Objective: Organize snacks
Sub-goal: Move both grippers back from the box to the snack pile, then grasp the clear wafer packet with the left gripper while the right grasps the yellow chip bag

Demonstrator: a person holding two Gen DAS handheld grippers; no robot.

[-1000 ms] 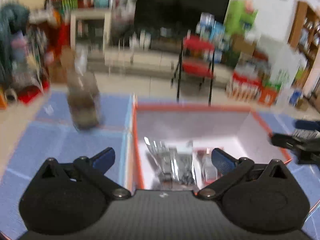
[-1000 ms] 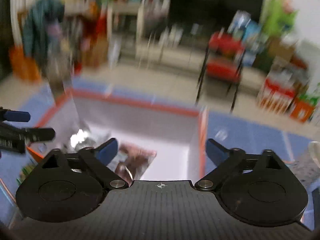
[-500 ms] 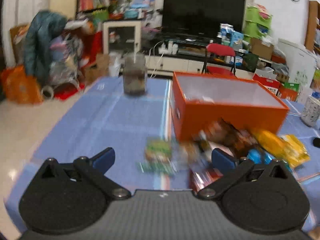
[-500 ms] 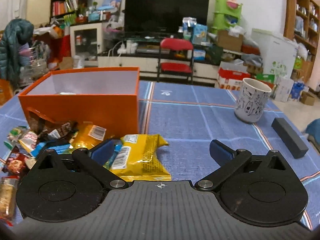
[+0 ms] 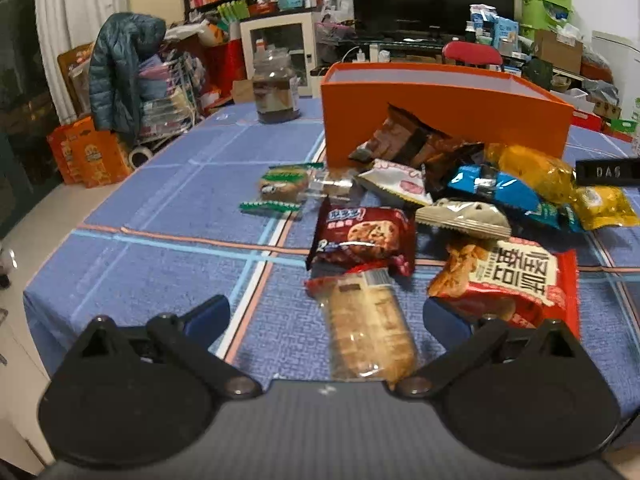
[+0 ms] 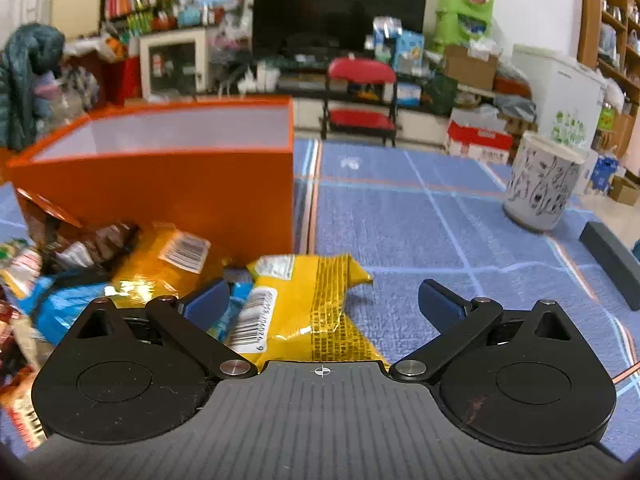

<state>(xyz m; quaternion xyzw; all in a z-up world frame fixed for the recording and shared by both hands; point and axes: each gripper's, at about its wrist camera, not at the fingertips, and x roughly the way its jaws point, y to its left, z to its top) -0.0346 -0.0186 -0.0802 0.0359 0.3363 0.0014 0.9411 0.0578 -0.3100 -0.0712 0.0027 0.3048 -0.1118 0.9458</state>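
An orange box (image 5: 440,120) stands on the blue tablecloth, also in the right wrist view (image 6: 168,184). Several snack packets lie in a heap in front of it. My left gripper (image 5: 326,316) is open low over a clear packet of biscuits (image 5: 368,328), with a red cookie packet (image 5: 364,236) beyond and a red-and-white packet (image 5: 516,276) at its right. My right gripper (image 6: 324,300) is open over a yellow packet (image 6: 312,304) beside the box's corner. Nothing is held.
A glass jar (image 5: 276,88) stands behind the box's left. A patterned mug (image 6: 544,184) and a dark bar (image 6: 612,256) are on the cloth at the right. The table's left edge (image 5: 36,296) is near. A red chair (image 6: 360,96) stands beyond.
Both grippers have drawn back from above the box and dropped low over the table in front of it, near the heap of packets. Both stay open.
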